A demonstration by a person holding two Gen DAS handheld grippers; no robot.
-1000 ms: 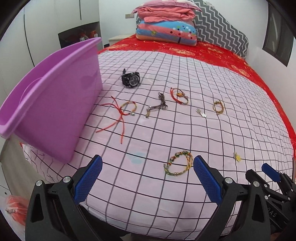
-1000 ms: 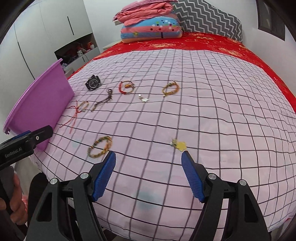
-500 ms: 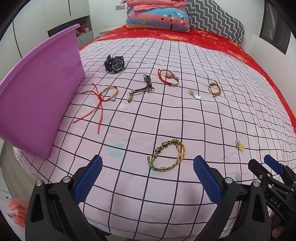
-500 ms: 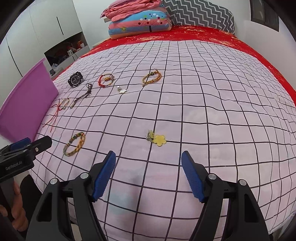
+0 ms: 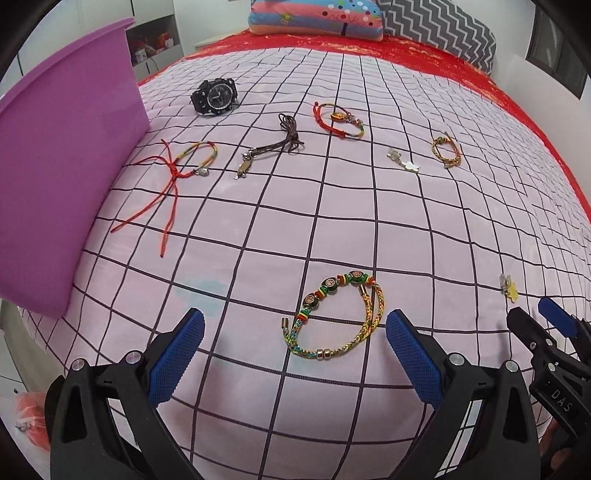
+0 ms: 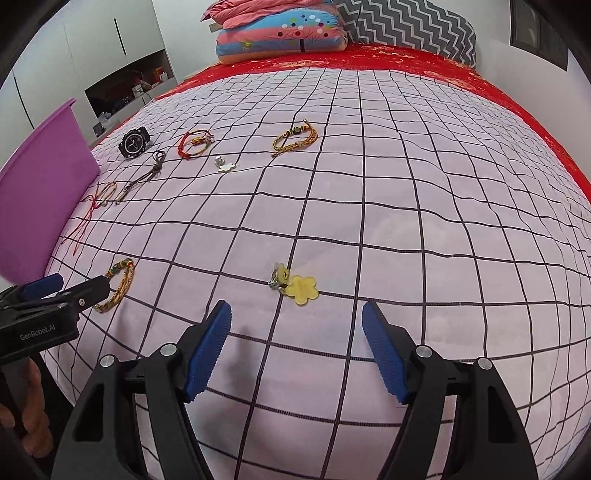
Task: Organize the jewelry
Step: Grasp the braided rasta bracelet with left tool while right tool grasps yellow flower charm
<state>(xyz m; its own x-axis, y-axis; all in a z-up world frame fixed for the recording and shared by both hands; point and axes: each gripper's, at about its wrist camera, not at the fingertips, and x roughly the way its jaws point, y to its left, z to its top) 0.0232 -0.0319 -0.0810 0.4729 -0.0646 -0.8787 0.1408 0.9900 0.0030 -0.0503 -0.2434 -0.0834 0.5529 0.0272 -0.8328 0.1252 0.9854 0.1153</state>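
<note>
Several jewelry pieces lie on a pink checked bedspread (image 5: 295,221). My left gripper (image 5: 295,332) is open, just in front of a beaded multicolour bracelet (image 5: 340,314), which also shows in the right wrist view (image 6: 116,284). My right gripper (image 6: 295,325) is open, just short of a yellow flower charm (image 6: 295,284), also in the left wrist view (image 5: 509,290). Farther back lie a black watch (image 5: 214,96), a red string bracelet (image 5: 177,166), a brown cord pendant (image 5: 273,147), a red bracelet (image 5: 338,120), a white flower charm (image 5: 404,162) and a yellow braided bracelet (image 5: 447,149).
A purple plastic tub (image 5: 62,155) stands on the bed's left edge, next to the red string bracelet. Folded blankets (image 6: 280,33) and a zigzag pillow (image 6: 406,26) sit at the bed's head on a red sheet. A cabinet (image 6: 129,88) stands at left.
Both grippers have moved forward and lower over the bed. The beaded bracelet and the yellow flower charm now lie much closer to the fingertips. Nothing was grasped.
</note>
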